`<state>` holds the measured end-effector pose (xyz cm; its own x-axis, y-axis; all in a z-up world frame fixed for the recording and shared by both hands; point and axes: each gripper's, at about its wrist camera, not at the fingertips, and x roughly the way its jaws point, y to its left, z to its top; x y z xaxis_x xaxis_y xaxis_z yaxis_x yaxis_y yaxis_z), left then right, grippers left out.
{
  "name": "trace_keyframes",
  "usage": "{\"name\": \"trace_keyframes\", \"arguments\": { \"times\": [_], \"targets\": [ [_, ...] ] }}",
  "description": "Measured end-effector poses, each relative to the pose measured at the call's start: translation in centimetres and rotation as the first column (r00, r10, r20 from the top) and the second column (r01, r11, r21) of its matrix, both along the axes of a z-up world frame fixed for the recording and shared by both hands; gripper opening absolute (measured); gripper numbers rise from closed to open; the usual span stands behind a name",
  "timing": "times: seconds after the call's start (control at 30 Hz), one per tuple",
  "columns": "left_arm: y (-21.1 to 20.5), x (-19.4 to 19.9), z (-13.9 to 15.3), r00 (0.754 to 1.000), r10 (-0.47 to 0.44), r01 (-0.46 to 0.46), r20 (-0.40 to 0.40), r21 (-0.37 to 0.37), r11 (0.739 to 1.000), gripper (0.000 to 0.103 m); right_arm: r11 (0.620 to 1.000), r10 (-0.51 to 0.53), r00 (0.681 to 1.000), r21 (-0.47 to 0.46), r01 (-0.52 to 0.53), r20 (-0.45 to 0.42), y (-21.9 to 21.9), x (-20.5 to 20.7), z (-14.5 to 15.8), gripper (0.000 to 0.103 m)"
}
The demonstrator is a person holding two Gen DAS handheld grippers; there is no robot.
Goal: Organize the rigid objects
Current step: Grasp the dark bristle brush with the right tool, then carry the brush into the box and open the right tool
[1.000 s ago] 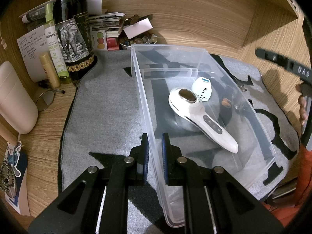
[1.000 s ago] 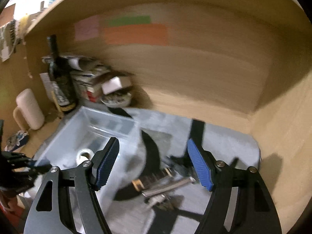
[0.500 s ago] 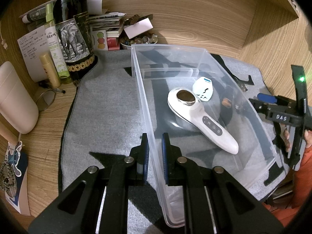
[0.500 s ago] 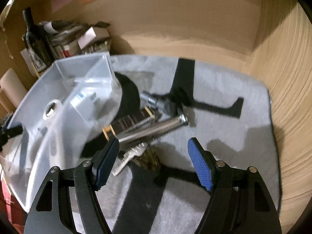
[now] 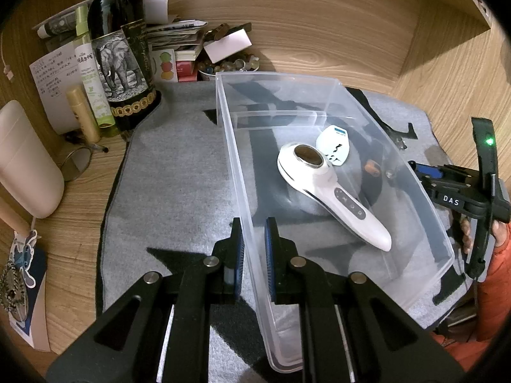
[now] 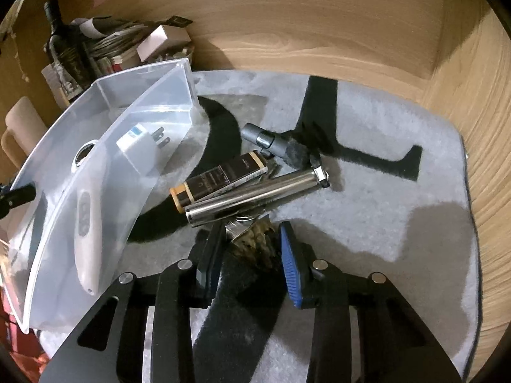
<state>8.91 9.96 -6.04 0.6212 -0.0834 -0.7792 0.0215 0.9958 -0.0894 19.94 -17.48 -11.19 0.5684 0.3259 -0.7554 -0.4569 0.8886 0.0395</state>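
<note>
My left gripper point(image 5: 253, 249) is shut on the left wall of a clear plastic bin point(image 5: 236, 146). Inside lie a white handheld device point(image 5: 332, 191) and a white plug adapter point(image 5: 333, 143); both also show in the right wrist view, the device point(image 6: 86, 223) and the adapter point(image 6: 137, 143). My right gripper point(image 6: 249, 255) is open, low over the grey mat, its fingers around a brown lumpy key-ring piece point(image 6: 255, 242). Just beyond lie a steel cylinder point(image 6: 255, 194), a dark box point(image 6: 220, 178) and a grey fuzzy-tipped tube point(image 6: 278, 146). The right gripper body point(image 5: 460, 191) shows beside the bin.
A wine bottle point(image 5: 121, 63), tubes, papers and a bowl of beads point(image 5: 223, 63) crowd the back left corner. A pale cylinder point(image 5: 25, 166) stands at the left. Wooden walls close the back and right. The grey mat point(image 5: 175, 175) covers the desk.
My right gripper has swung down from facing the back wall to the pile of objects right of the bin, and its jaws have narrowed around the key-ring piece. The left gripper has not moved.
</note>
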Motion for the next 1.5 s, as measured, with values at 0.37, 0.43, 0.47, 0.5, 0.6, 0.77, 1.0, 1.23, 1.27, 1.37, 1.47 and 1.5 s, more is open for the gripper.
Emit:
{"name": "trace_keyframes", "arguments": {
  "times": [0.37,0.43,0.47,0.5,0.6,0.77,1.0,1.23,1.27,1.37,1.47,1.5],
  "targets": [
    [0.0,0.0,0.0,1.000,0.000,0.000,0.000,0.000,1.000,0.012,0.999,0.000,0.994,0.037,-0.004,0.108,-0.5,-1.6,3.9,0.031],
    [0.1,0.0,0.0,1.000,0.002,-0.002,0.000,-0.001,1.000,0.012,0.999,0.004,0.991,0.041,-0.010,0.132,-0.4,-2.0,4.7,0.031],
    [0.1,0.0,0.0,1.000,0.002,-0.002,0.001,-0.002,1.000,0.012,0.999,0.008,0.989,0.044,-0.015,0.149,-0.2,-2.2,5.3,0.031],
    [0.2,-0.1,0.0,1.000,0.003,-0.003,0.001,-0.003,1.000,0.012,0.999,0.012,0.987,0.046,-0.019,0.159,-0.1,-2.1,5.6,0.031],
    [0.3,-0.1,0.0,1.000,0.004,-0.004,0.001,-0.004,1.000,0.012,0.998,0.029,0.980,0.054,-0.041,0.196,0.5,-2.3,7.1,0.031],
    [0.4,-0.1,0.0,1.000,0.004,-0.004,0.000,-0.005,1.000,0.012,0.994,0.064,0.964,0.070,-0.085,0.259,1.8,-2.6,9.4,0.031],
    [0.4,0.0,0.0,1.000,0.005,-0.005,0.000,-0.003,1.000,0.012,0.983,0.132,0.938,0.076,-0.165,0.320,4.5,-3.9,11.2,0.031],
    [0.4,0.0,0.0,1.000,0.005,-0.005,0.000,-0.004,1.000,0.012,0.967,0.226,0.930,0.050,-0.250,0.289,7.7,-4.4,10.0,0.031],
    [0.4,0.0,0.0,1.000,0.005,-0.005,0.000,-0.004,1.000,0.012,0.965,0.235,0.931,0.046,-0.258,0.280,8.1,-4.4,9.7,0.031],
    [0.4,-0.1,0.0,1.000,0.005,-0.005,0.000,-0.004,1.000,0.012,0.962,0.255,0.935,0.033,-0.271,0.248,9.0,-4.2,8.6,0.031],
    [0.3,0.0,0.0,1.000,0.004,-0.004,0.000,-0.003,1.000,0.012,0.959,0.271,0.941,0.033,-0.283,0.203,9.7,-4.0,7.3,0.031],
    [0.4,-0.1,0.0,1.000,0.004,-0.004,0.000,-0.003,1.000,0.012,0.958,0.277,0.942,0.028,-0.287,0.189,10.0,-3.9,6.9,0.031]
  ]
}}
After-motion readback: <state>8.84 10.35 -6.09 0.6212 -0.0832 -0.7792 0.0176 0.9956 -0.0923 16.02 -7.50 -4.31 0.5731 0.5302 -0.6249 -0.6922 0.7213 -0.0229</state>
